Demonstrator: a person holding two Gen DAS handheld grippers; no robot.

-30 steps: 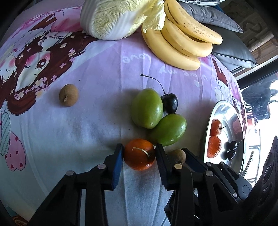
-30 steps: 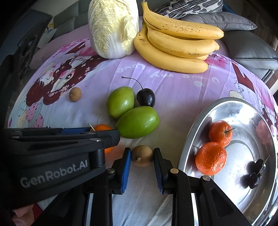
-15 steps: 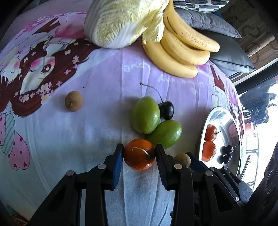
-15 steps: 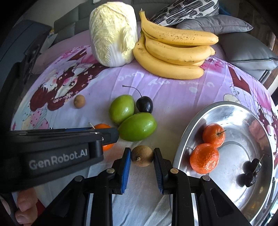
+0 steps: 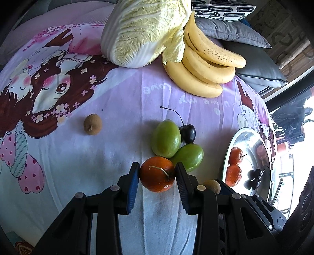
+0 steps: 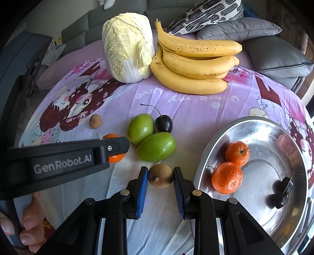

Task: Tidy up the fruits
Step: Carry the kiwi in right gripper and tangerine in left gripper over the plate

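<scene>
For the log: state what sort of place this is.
Probably a home living room: a grey sofa with cushions behind a table under a cartoon-print cloth, holding bananas and cabbage.

The left gripper [image 6: 58, 157], seen from the side in the right wrist view, carries the white brand name "GenRobot.AI" on its black body. On the purple tablecloth [image 6: 196, 109] there is pale handwritten lettering, upside down from both cameras; one word seems to read "Love" [image 6: 150, 92], and the other words near it are too faint to read.
</scene>
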